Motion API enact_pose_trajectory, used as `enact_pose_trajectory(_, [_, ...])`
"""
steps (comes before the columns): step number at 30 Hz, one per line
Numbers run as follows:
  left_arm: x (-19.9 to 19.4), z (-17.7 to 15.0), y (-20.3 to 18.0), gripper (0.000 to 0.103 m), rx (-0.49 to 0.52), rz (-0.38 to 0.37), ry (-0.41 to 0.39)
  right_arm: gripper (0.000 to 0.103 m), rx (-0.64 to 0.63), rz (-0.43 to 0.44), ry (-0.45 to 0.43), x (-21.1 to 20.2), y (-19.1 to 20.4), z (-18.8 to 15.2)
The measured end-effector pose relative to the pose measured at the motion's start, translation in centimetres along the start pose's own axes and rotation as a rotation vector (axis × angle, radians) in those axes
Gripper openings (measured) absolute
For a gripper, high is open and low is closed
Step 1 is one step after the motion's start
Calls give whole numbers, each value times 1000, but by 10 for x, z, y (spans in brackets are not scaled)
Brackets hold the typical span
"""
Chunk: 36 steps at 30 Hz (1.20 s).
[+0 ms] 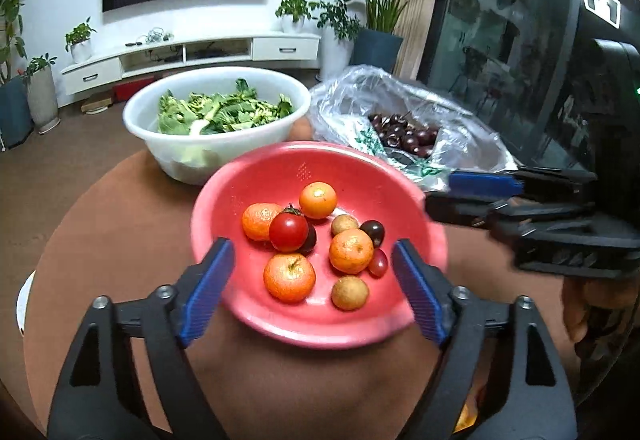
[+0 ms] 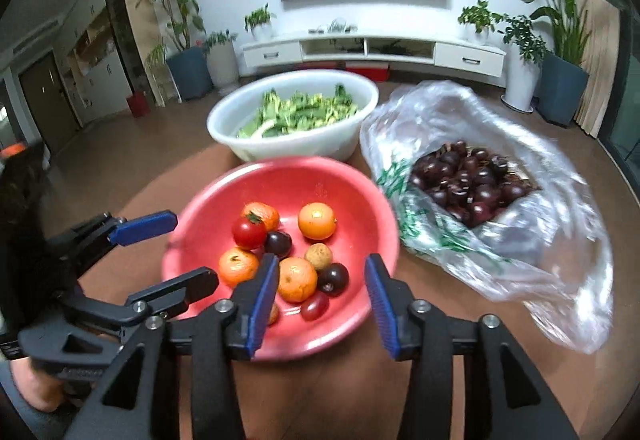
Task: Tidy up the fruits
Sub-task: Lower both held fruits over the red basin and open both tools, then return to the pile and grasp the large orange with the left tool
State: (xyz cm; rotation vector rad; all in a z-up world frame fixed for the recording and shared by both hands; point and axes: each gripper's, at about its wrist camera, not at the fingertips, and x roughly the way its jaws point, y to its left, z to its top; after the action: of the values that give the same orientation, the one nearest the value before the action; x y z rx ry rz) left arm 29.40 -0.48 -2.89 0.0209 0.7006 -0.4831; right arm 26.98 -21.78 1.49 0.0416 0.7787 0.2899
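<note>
The red bowl [image 1: 280, 176] sits on the round brown table [image 1: 120, 224], in front of the white basin [image 1: 168, 144] of cut greens and left of the clear plastic bag [image 1: 340, 104] of dark cherries [image 1: 404, 134]. Inside the red bowl lie four mandarins, one red tomato [image 1: 288, 232], two tan round fruits, dark cherries and one small red grape tomato [image 1: 378, 263].

Left gripper [image 1: 313, 290]: jaws stand wide apart over the near rim of the red bowl. Nothing is between the pads; neither pad presses the bowl.

Right gripper [image 2: 320, 302]: jaws stand apart, less widely, over the near right part of the bowl. No fruit is clamped. Its left finger [image 2: 260, 304] covers part of one mandarin [image 2: 298, 278] and most of a tan fruit at the bowl's near edge; that fruit's identity cannot be confirmed in this view.

Hidden or unclear items:
- In the left wrist view, a dark fruit sits behind the tomato; only its edge shows.
- The near rim of the bowl is blurred in both views, as is the bag in the right wrist view.
- Printing on the bag is green but unreadable.
- The person's hands appear only as partial shapes at the frame edges, behind each gripper body.
- The table's far right edge is cut off by the lens border.
</note>
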Motion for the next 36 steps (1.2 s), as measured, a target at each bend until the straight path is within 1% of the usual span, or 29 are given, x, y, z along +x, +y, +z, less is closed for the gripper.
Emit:
enact_pose_trajectory(1, [-6,-3,-1,92,-5,-1,-6,59,22,16,-21,-14,-3,-4])
enact_pose_trajectory(3, [-21,-16,-4,96,-17,-4,-9,69,55,45,-54,-34,-7,-12])
enact_pose_trajectory(5, [-30,-29,-9,97,-25,-7,5,72,85,77,-83,-58,-9,-29])
enact_pose_trajectory(7, [-39,-47,-17,98,-27,-3,25,74,100,90,-96,-73,-10,-46])
enact_pose_trajectory(9, [-48,-67,-31,100,-7,-4,46,77,134,101,-103,-85,-10,-71])
enact_pose_trajectory(11, [-57,-83,-48,103,24,4,56,78,161,114,-92,-93,-7,-97])
enact_pose_trajectory(14, [-64,-105,-74,103,81,5,77,79,172,98,-69,-97,-1,-127])
enact_pose_trajectory(17, [-64,-123,-95,103,126,28,119,79,191,79,-60,-98,1,-145])
enact_pose_trajectory(20, [-62,-135,-109,103,150,47,138,80,201,81,-74,-102,2,-154])
enact_pose_trajectory(21, [-61,-138,-113,103,154,54,146,82,192,67,-81,-103,3,-155])
enact_pose_trajectory(23, [-58,-142,-117,103,144,66,164,83,151,22,-98,-104,8,-159])
enact_pose_trajectory(25, [-53,-142,-118,103,128,87,184,83,134,0,-85,-101,9,-164])
enact_pose_trajectory(29, [-43,-138,-115,102,109,133,206,83,171,14,-77,-101,-1,-168])
enact_pose_trajectory(34, [-40,-136,-119,102,107,131,203,82,221,27,-91,-106,-13,-171])
enact_pose_trajectory(36, [-40,-135,-121,100,109,128,202,82,222,27,-95,-108,-13,-172])
